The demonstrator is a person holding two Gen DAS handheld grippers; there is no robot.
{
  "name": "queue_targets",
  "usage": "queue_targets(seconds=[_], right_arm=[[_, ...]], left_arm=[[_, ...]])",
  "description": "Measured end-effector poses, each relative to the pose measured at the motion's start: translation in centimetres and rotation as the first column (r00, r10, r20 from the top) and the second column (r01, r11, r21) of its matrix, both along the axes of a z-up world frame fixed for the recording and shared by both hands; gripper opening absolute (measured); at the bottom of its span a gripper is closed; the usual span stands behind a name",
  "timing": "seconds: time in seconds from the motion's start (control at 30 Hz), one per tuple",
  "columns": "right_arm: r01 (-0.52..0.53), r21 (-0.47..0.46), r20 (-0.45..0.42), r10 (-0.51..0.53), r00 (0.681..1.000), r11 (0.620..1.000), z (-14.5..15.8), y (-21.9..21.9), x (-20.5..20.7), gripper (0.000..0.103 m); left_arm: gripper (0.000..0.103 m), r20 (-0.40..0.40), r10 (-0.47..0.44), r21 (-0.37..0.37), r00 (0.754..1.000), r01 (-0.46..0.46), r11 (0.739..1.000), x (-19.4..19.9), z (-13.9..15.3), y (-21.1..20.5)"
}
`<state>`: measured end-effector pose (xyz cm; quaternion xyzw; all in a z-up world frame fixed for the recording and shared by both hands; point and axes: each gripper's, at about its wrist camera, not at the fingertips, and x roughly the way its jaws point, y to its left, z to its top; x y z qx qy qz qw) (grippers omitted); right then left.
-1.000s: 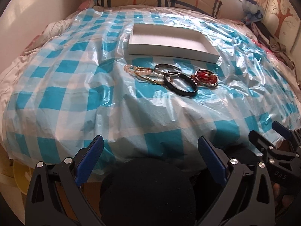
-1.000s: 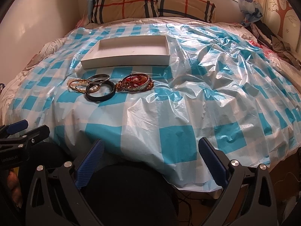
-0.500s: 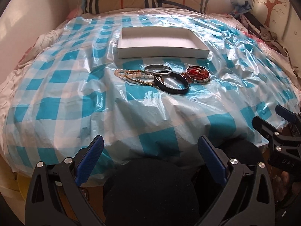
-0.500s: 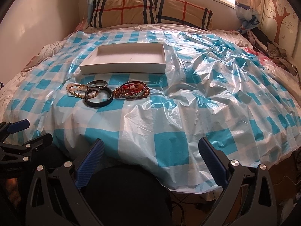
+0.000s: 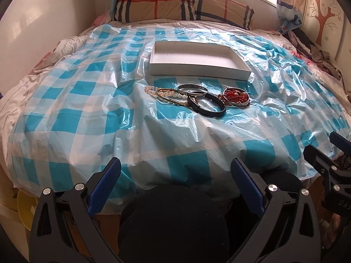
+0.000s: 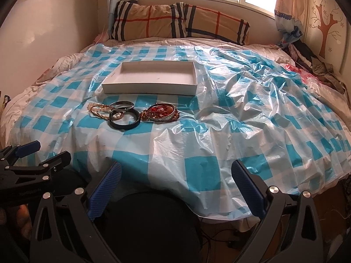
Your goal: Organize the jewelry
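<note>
A shallow white box lies open and empty on the blue-checked plastic sheet over the bed. In front of it lies a cluster of jewelry: a pearl bead strand, a silver bangle, a black bracelet and a red-orange bangle. My left gripper is open and empty, well short of the jewelry at the bed's near edge. My right gripper is open and empty, also at the near edge, right of the left one.
Plaid pillows lie at the head of the bed under a window. A wall runs along the left side. Clothes are piled at the right. The sheet is crumpled on the right half. A yellow bowl sits below the bed's edge.
Both grippers have pulled back and tilted up, so more of the pillows, the wall and the window show. The jewelry and the box have not moved.
</note>
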<state>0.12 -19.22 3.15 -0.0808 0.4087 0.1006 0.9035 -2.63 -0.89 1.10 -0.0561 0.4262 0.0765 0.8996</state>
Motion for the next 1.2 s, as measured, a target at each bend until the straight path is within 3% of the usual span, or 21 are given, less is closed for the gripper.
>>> queue_targets(seconds=[0.6,1.2], right_arm=[[0.006,0.029,0.002,-0.006,1.0,1.0,0.1,-0.5,-0.2,0.096],[-0.004,0.042,-0.012,0.005,1.0,0.999,-0.6,-0.2,0.1,0.096]], left_arm=[[0.097,-0.009,0.012,0.069,1.0,-0.011,0.998,0.2,-0.3,-0.7],[0.097,-0.016,0.033,0.09,0.999,-0.032,0.995,0.4,-0.5,-0.8]])
